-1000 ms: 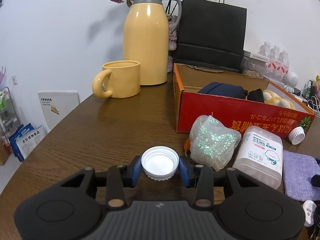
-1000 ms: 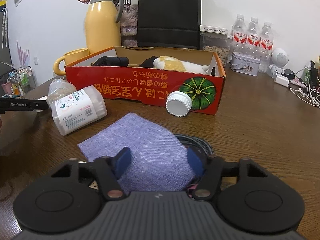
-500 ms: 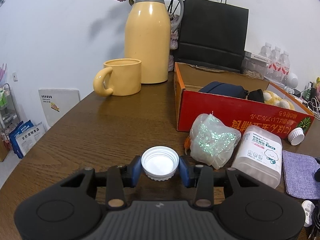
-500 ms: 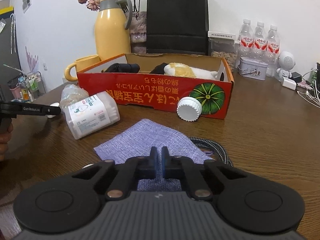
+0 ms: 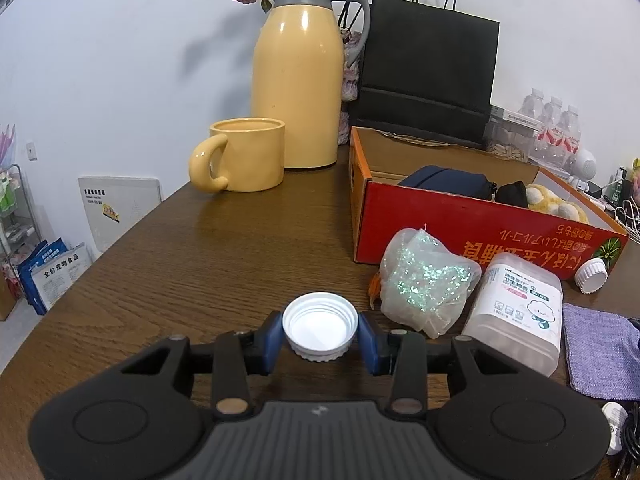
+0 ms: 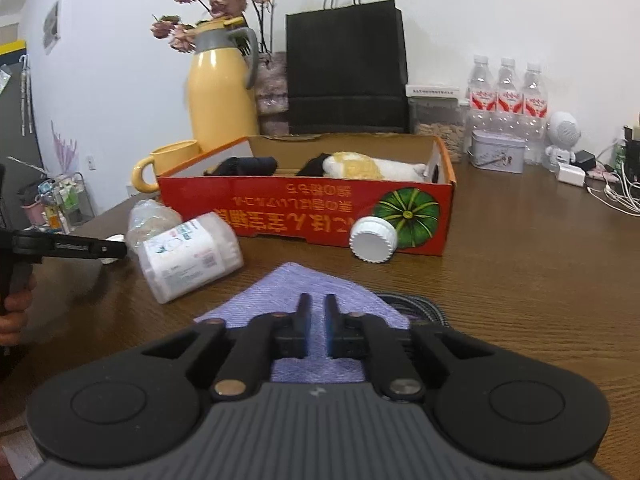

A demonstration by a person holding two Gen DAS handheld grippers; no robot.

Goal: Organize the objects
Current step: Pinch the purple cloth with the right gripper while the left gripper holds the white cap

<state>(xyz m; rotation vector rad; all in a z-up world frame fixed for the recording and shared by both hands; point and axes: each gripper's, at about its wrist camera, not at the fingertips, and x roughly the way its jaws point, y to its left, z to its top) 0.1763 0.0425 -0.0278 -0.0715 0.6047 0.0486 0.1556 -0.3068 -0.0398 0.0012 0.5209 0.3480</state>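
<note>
The purple cloth (image 6: 320, 292) lies under the right claw (image 6: 314, 320), whose jaws have just reopened, releasing it ungrasped; the left claw (image 5: 320, 330) grips a white cap (image 5: 319, 330).

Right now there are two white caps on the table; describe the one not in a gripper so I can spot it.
Find the red cardboard box. At its front corner with the green pumpkin print, a ribbed white cap lies tipped on its side against the box wall. The other white cap sits mouth-up between the left gripper fingers.

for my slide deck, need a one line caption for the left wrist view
Left gripper holding a white ribbed plastic cap between its blue fingers, above a dark wooden table.
</note>
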